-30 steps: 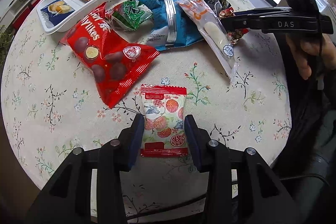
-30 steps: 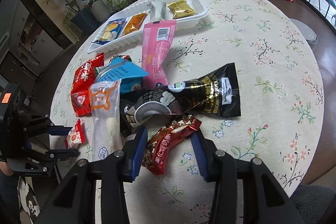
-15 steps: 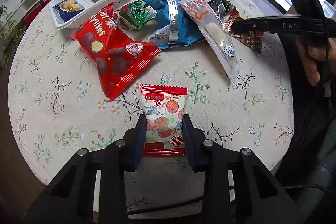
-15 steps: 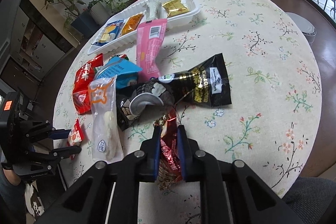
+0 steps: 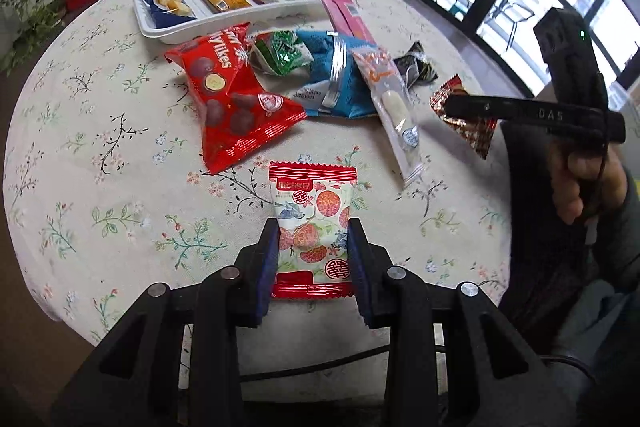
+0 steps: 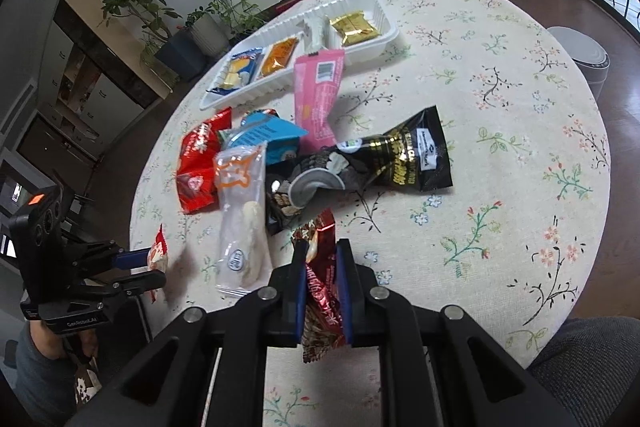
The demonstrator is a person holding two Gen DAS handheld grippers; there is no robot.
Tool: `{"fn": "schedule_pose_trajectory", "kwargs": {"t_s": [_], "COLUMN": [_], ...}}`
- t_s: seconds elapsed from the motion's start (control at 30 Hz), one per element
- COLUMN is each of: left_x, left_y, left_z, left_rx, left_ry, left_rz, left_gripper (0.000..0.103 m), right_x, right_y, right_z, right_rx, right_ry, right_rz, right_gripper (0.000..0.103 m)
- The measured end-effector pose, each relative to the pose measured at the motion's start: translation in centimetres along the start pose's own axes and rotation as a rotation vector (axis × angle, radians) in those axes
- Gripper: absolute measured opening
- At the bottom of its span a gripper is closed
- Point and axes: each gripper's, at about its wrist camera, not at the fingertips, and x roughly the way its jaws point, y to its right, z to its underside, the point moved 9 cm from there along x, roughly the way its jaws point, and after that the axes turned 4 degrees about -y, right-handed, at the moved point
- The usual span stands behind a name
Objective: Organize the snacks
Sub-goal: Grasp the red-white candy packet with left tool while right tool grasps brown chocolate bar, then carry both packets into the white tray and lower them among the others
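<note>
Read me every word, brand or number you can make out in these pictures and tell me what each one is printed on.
"DAS": side of the right gripper, shut on the dark red wrapper.
"GenRobot.AI": base of the left gripper, which holds the lychee-print packet.
"ylikes", partly cut off: red chocolate-ball bag.
Print on the blue bag, pink packet and black bag: too small or blurred.

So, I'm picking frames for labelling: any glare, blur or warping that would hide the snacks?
Left wrist view: strong fisheye bending at the edges, bright windows top right, foil glare on the blue packet, the lychee-print packet sharp. Right wrist view: same warping, dark corners, glints on the black bag, the dark red packet readable.
</note>
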Motion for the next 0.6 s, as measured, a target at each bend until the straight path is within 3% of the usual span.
{"fn": "schedule_pose_trajectory", "kwargs": {"t_s": [0.6], "left_x": [-3.6], "left_y": [-0.1], "left_z": [-5.8], "left_rx": [-0.13], "left_ry": [0.188], "left_rz": [0.133], "left_gripper": [0.03], "right_x": [-2.9], "right_y": [0.9], "right_z": [-3.3], "right_rx": [0.039], "right_ry": [0.087], "right_rz": [-0.037], "right_gripper": [0.015]}}
